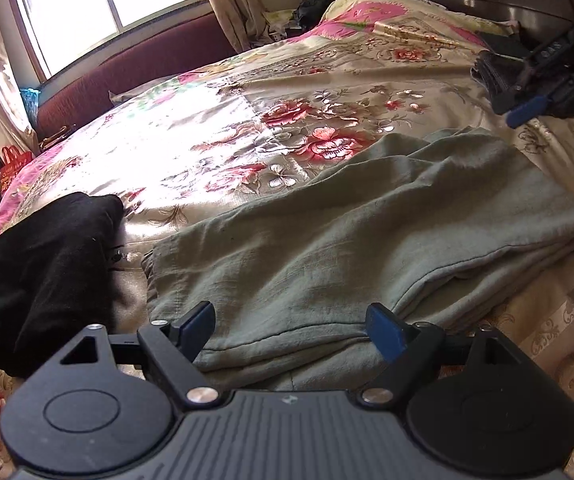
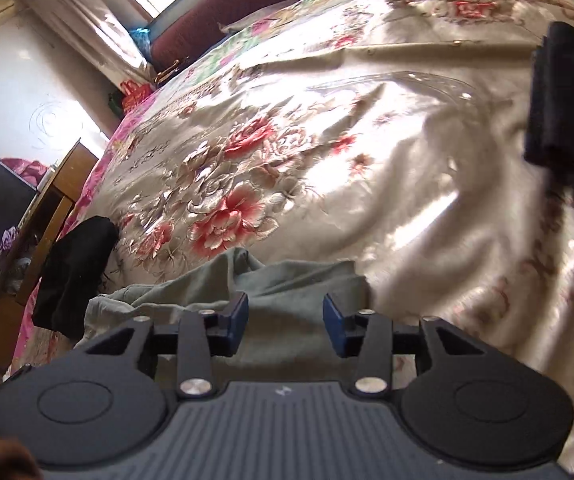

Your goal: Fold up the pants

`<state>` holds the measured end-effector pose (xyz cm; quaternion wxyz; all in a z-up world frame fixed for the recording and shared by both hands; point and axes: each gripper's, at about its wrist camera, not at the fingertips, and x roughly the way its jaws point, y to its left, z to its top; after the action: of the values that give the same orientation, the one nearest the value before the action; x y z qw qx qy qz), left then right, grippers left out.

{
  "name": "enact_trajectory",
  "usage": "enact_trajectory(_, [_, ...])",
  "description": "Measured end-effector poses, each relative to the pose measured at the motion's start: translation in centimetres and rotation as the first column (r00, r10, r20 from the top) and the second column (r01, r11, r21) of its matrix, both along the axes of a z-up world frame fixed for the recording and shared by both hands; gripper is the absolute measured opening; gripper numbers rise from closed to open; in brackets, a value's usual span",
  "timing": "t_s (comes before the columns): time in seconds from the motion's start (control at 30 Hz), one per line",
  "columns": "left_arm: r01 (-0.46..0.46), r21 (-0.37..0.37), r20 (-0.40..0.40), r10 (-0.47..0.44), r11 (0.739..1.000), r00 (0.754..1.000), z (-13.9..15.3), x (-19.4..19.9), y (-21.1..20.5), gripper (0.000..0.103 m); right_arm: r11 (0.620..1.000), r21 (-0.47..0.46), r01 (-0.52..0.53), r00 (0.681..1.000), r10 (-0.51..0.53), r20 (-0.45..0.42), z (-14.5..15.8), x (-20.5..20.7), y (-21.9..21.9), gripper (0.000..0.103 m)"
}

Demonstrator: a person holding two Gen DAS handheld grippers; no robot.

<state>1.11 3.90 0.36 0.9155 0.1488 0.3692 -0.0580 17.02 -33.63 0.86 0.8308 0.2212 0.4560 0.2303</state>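
- Step in hand: I judge the fold is well advanced. The green pants (image 1: 367, 232) lie on the floral bedspread (image 1: 223, 148) stacked in several flat layers, with layered edges showing along the near-right side.
- Location of the pants: in the left wrist view they fill the centre, directly ahead of my left gripper (image 1: 293, 332); in the right wrist view a rumpled end of them (image 2: 287, 280) lies just beyond my right gripper (image 2: 285, 318).
- Left gripper state: jaws spread wide, nothing held; both blue pads hover at the near edge of the stack.
- Right gripper state: jaws parted, nothing between them; cloth lies under and beyond the pads. I cannot tell whether the pads touch it.
- Next move, as I judge it: either pinch one end of the stack with both grippers for a further fold, or smooth the rumpled end. A pinch would need to take all layers at once, or the stack may slide apart on the glossy spread.
- Count, pants in work: one green pair.
- Count, other garments: one black garment (image 1: 47, 276) just left of the pants; one dark folded piece (image 2: 567, 108) well apart at the right edge of the right wrist view.
- Count, grippers: two.
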Motion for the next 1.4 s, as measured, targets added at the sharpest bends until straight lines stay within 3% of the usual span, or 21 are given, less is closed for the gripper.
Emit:
enact_trajectory(0.1, [-0.007, -0.014, -0.001, 0.007, 1.0, 1.0, -0.1, -0.3, -0.3, 0.096, 0.994, 0.107, 0.036, 0.997, -0.028, -0.076, -2.3, -1.9, -2.3, 0.044])
enact_trajectory(0.23, [0.012, -0.002, 0.006, -0.012, 1.0, 1.0, 0.3, -0.7, -1.4, 0.096, 0.977, 0.212, 0.009, 0.987, 0.026, -0.159, -5.9, -2.3, -1.8, 0.044])
enact_trajectory(0.33, [0.032, 0.03, 0.005, -0.032, 0.999, 0.999, 0.6, -0.8, -2.1, 0.096, 0.961, 0.278, 0.015, 0.984, 0.035, -0.175, -6.6, -2.3, -1.7, 0.043])
enact_trajectory(0.4, [0.043, 0.05, 0.01, -0.043, 0.998, 0.999, 0.9, -0.8, -2.5, 0.096, 0.94, 0.339, -0.028, 0.988, 0.077, -0.131, -5.7, -2.8, -1.7, 0.036])
enact_trajectory(0.5, [0.064, 0.036, 0.011, -0.064, 0.997, 0.998, 1.3, -0.4, -3.0, 0.096, 0.935, 0.347, -0.076, 0.988, 0.118, -0.1, -5.5, -2.5, -1.0, 0.036])
enact_trajectory(0.6, [0.068, 0.038, 0.014, -0.069, 0.997, 0.998, 1.4, 0.6, -3.7, 0.096, 0.931, 0.362, -0.041, 0.978, 0.111, -0.175, -7.7, -1.1, 0.4, 0.038])
enact_trajectory(0.63, [0.069, 0.041, 0.015, -0.07, 0.997, 0.997, 1.4, 0.9, -3.9, 0.096, 0.928, 0.373, -0.021, 0.979, 0.095, -0.18, -8.1, -1.0, 0.9, 0.033])
enact_trajectory(0.7, [0.074, 0.046, 0.002, -0.075, 0.996, 0.997, 1.1, 1.5, -4.4, 0.096, 0.925, 0.38, 0.015, 0.982, 0.057, -0.178, -8.1, -1.1, 1.0, 0.013])
enact_trajectory(0.83, [0.099, 0.046, -0.076, -0.095, 0.994, 0.993, -0.5, 2.2, -5.6, 0.095, 0.881, 0.447, 0.155, 0.982, -0.086, -0.171, -7.5, -1.9, -2.8, 0.007])
enact_trajectory(0.9, [0.119, 0.028, -0.085, -0.116, 0.992, 0.99, -0.7, 2.2, -6.5, 0.095, 0.877, 0.437, 0.199, 0.977, -0.141, -0.163, -7.2, -2.2, -5.1, 0.006])
enact_trajectory(1.0, [0.157, -0.063, -0.113, -0.164, 0.986, 0.98, -0.9, 2.6, -8.5, 0.095, 0.89, 0.368, 0.27, 0.96, -0.22, -0.171, -7.0, -2.5, -7.9, 0.006])
enact_trajectory(1.07, [0.22, -0.045, -0.098, -0.223, 0.975, 0.97, -1.0, 2.2, -10.5, 0.095, 0.891, 0.349, 0.289, 0.955, -0.246, -0.163, -6.5, -2.9, -9.3, 0.007])
enact_trajectory(1.2, [0.299, -0.011, -0.073, -0.299, 0.954, 0.952, -0.5, 1.4, -12.5, 0.095, 0.909, 0.35, 0.229, 0.971, -0.188, -0.147, -6.0, -3.1, -8.8, 0.013])
enact_trajectory(1.3, [0.271, -0.025, -0.06, -0.272, 0.962, 0.96, 0.5, 1.0, -11.5, 0.095, 0.928, 0.307, 0.21, 0.974, -0.172, -0.148, -6.2, -2.6, -7.8, 0.014])
enact_trajectory(1.4, [0.195, -0.02, -0.046, -0.196, 0.981, 0.98, 1.3, 0.4, -9.2, 0.095, 0.946, 0.207, 0.247, 0.967, -0.227, -0.117, -5.2, -2.5, -7.5, 0.014])
